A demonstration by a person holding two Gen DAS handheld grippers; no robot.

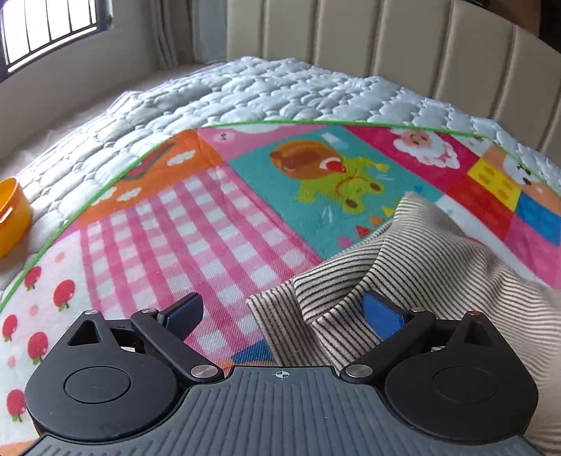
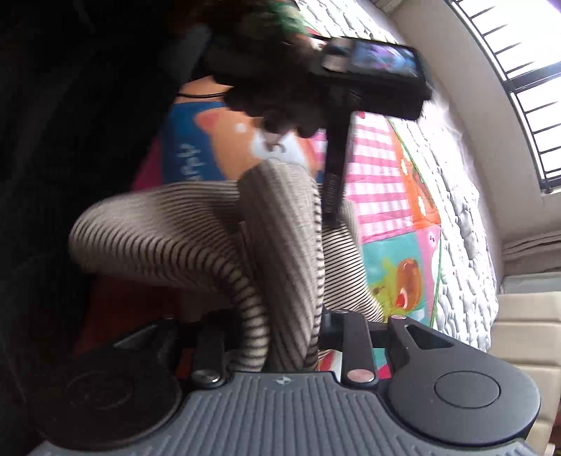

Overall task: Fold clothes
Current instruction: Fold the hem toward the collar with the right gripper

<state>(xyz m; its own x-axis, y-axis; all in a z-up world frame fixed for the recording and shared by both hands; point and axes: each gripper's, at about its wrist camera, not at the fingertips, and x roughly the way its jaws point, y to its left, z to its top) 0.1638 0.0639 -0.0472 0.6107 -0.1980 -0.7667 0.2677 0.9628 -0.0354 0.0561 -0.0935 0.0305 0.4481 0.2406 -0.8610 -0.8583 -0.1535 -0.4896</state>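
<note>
A beige garment with thin dark stripes lies bunched on a colourful patchwork play mat on a bed. My left gripper is open and low over the mat, its fingers wide apart; the garment's near edge lies between them and touches the right blue pad. In the right wrist view the same striped garment hangs in folds, and my right gripper is shut on a bunched fold of it. The left gripper with its camera shows above the cloth.
A white quilted cover lies under the mat. An orange plastic tub sits at the left edge. A padded beige headboard stands behind, and a barred window is at the far left.
</note>
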